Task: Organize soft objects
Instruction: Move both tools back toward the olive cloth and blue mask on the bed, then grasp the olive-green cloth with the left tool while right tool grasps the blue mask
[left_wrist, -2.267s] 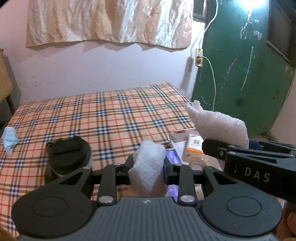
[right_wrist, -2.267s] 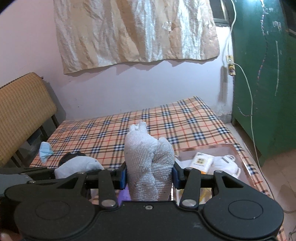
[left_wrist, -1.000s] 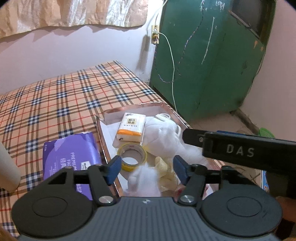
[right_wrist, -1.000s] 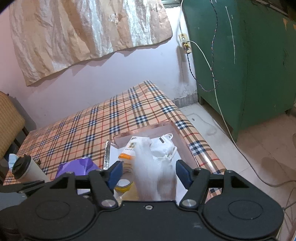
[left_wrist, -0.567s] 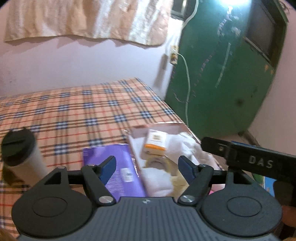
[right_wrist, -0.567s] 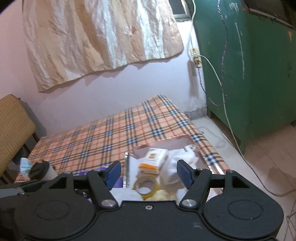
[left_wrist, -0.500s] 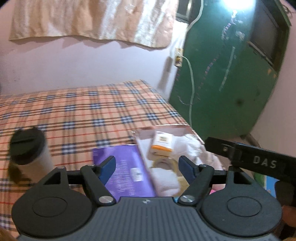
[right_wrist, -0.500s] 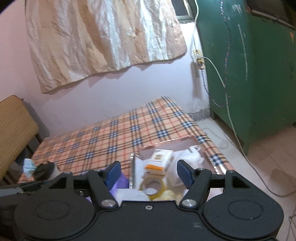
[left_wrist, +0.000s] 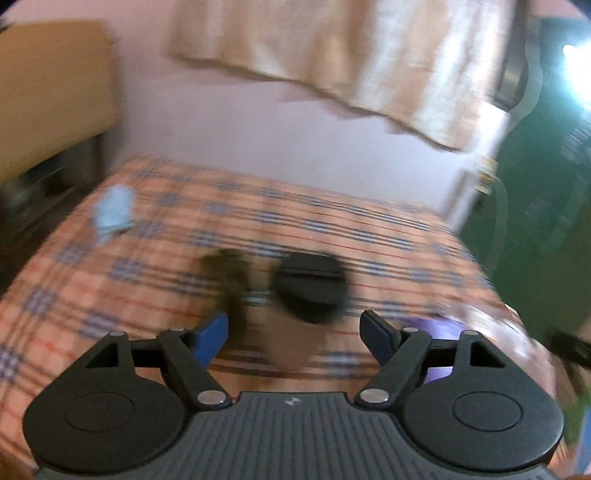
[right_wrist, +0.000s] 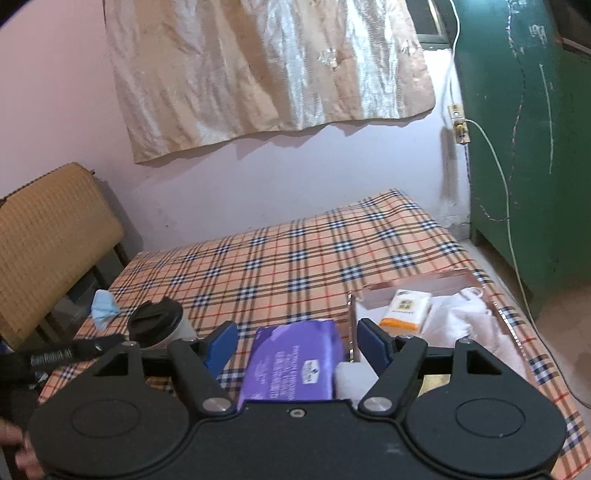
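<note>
Both towels are gone from your grippers & now lying in the tray (right_wrist: 498, 314): white towel (right_wrist: 476, 325) beside the tissue pack (right_wrist: 406, 308). Left gripper (left_wrist: 293, 338) & right gripper (right_wrist: 297, 343) are opening wide, nothing betw. them. Left view is swinging toward the cup (left_wrist: 308, 290), blurred.

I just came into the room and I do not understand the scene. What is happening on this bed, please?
A person holds two grippers over a plaid bed and is sorting soft things into a tray. White cloths and a tissue pack already lie in it. Both the left gripper and the right gripper are empty, with jaws opening. A purple pack, a cup and a blue cloth remain on the bed outside the tray.
</note>
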